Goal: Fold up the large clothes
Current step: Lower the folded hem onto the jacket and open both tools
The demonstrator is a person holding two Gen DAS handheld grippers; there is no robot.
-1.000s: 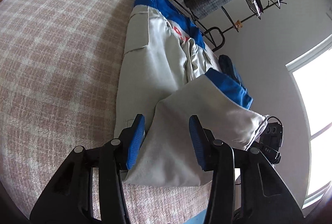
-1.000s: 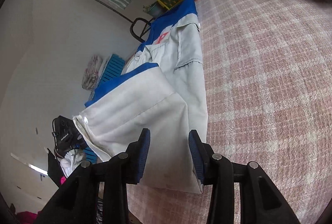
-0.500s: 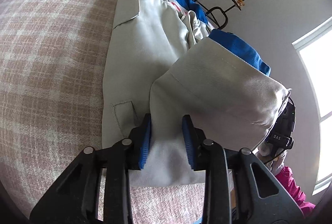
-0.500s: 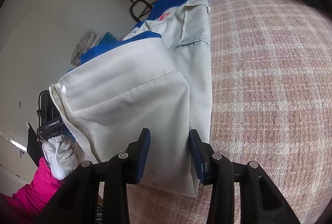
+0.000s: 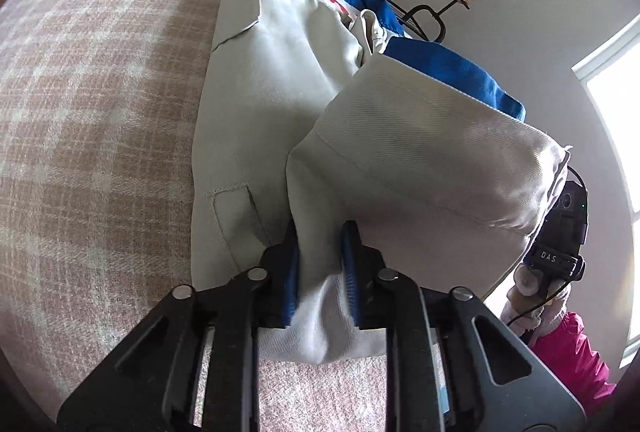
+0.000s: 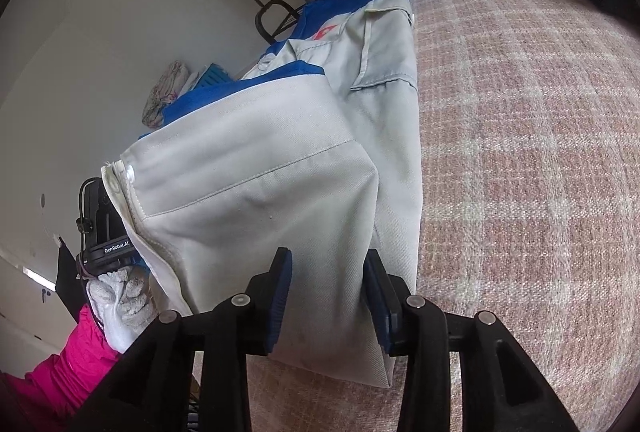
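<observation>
Your left gripper [image 5: 320,264] has its blue ribbed pads [image 5: 351,268] narrowed around the near hem of the pale grey twill work jacket with royal-blue trim [image 5: 276,84]. The jaws are closing, and the cloth bunches into a thick ridge between them, pressed on both sides. Beyond the fingertips the jacket runs away from you as a long flat slab, with a stitched patch pocket just left of the left finger. A folded sleeve panel with a straight seam line rises to the right of the right finger.

Your right gripper [image 6: 326,288] is wider apart and its jaws are also closing. The same grey twill fills the gap between its pads [image 6: 280,296], but whether they press on it cannot be told. The corner of the hem lies just past the right finger. To the left of the left finger the sleeve cuff curls over, showing a white snap button [image 6: 130,174].

The jacket lies on the pink-and-cream plaid woven bedcover [image 6: 528,160], coarse and nubbly, which spreads to the right of your right gripper's fingers.
</observation>
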